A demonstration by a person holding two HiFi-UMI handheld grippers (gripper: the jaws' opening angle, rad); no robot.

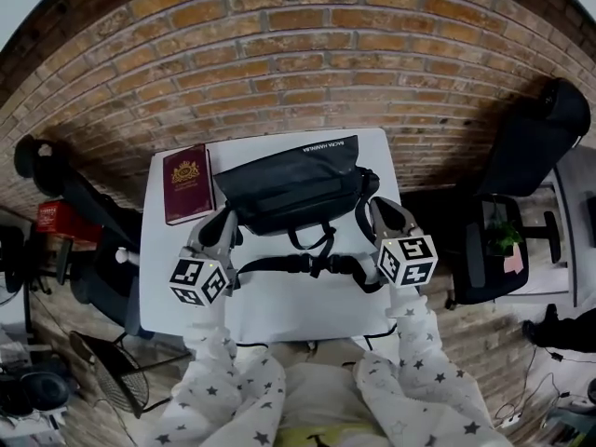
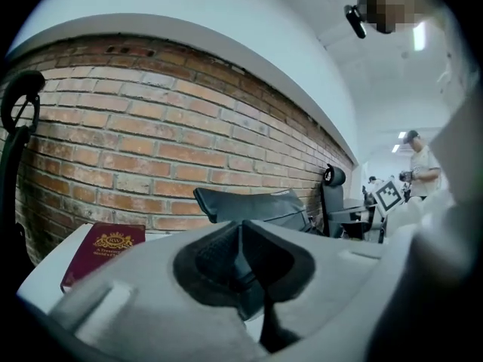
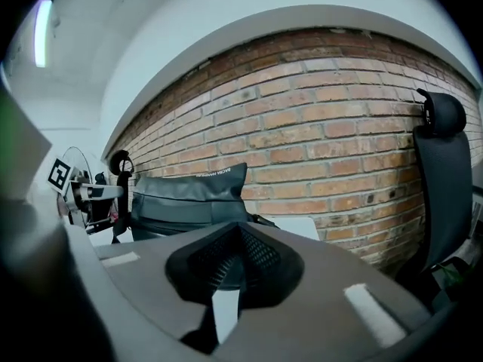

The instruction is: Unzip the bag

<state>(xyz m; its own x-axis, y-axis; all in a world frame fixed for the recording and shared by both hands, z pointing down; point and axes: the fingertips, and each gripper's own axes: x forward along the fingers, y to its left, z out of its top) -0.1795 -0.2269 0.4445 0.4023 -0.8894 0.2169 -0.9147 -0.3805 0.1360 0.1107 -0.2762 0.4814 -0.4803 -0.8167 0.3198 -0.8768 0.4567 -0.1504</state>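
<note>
Left tool (image 1: pixel 226 218), right tool (image 1: pixel 378 205) beside bag (image 1: pixel 293 189)

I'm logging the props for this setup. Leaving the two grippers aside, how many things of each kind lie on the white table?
Black fabric bag with a strap: 1
Dark red book with a gold crest on its cover: 1
Total: 2

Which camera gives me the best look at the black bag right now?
Head view: the whole black bag sits on the white table, with its strap in front. The left gripper view shows only its upper part behind the jaws. The right gripper view shows one side from a low angle.
</note>
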